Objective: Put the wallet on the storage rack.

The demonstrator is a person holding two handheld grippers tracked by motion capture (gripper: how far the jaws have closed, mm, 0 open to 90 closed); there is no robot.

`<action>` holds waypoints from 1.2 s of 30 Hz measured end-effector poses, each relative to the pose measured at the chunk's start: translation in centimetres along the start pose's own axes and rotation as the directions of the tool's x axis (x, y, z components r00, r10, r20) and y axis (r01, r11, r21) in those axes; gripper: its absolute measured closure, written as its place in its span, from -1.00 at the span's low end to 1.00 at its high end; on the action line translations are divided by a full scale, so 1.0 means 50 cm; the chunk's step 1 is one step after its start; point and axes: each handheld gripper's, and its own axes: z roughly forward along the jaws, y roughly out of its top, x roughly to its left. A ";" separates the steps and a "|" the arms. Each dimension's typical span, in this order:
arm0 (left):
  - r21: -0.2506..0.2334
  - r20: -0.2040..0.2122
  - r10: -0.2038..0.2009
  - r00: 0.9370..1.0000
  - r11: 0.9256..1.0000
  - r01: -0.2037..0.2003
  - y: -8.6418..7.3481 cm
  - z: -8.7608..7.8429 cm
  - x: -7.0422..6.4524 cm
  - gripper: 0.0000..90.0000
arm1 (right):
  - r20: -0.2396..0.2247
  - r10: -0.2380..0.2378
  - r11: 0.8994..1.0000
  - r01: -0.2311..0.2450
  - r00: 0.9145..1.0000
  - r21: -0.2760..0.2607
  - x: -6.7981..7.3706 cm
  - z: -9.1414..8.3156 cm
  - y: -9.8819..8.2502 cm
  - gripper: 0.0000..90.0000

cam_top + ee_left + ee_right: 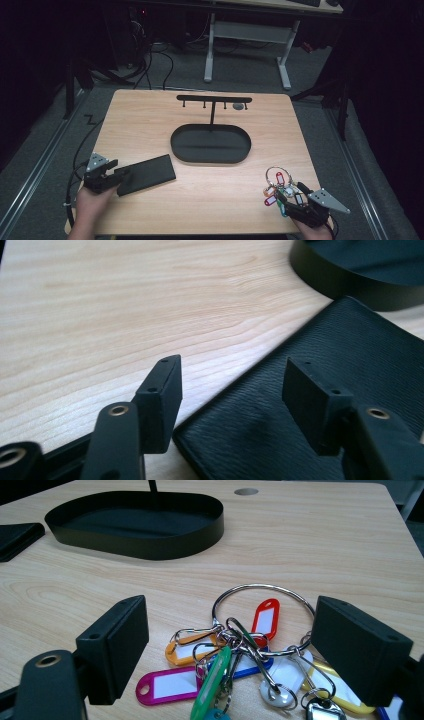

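at lower left of the high view, the left gripper (119, 176) gapes wide over the black wallet (146, 174); at lower right, the right gripper (278, 195) gapes wide around the key ring (278, 181).

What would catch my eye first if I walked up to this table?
Probably the bunch of colourful key tags on a big metal ring, lying at the near right corner between the open jaws of the right tool. In the middle stands a black oval tray with a T-shaped hook rack rising from it. At the near left lies a black wallet, with the left tool open over its corner.
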 end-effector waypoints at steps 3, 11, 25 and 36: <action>0.019 0.013 -0.039 0.999 0.999 0.038 0.000 0.003 0.010 -0.20 | 0.001 -0.004 1.000 0.004 1.000 -0.004 0.004 -0.004 0.000 -0.65; 0.058 0.020 -0.056 0.998 0.997 0.054 -0.004 0.019 0.014 -0.27 | 0.004 -0.006 1.000 0.006 1.000 -0.013 0.005 -0.011 0.001 -0.64; 0.063 0.113 -0.142 0.983 0.989 0.135 -0.043 -0.004 -0.004 -0.12 | -0.001 0.004 1.000 -0.004 1.000 -0.023 0.007 -0.013 0.005 -0.64; 0.066 0.144 -0.129 0.981 0.991 0.120 -0.085 -0.044 -0.074 0.00 | -0.012 0.003 0.999 -0.003 1.000 -0.044 0.003 -0.015 0.011 -0.64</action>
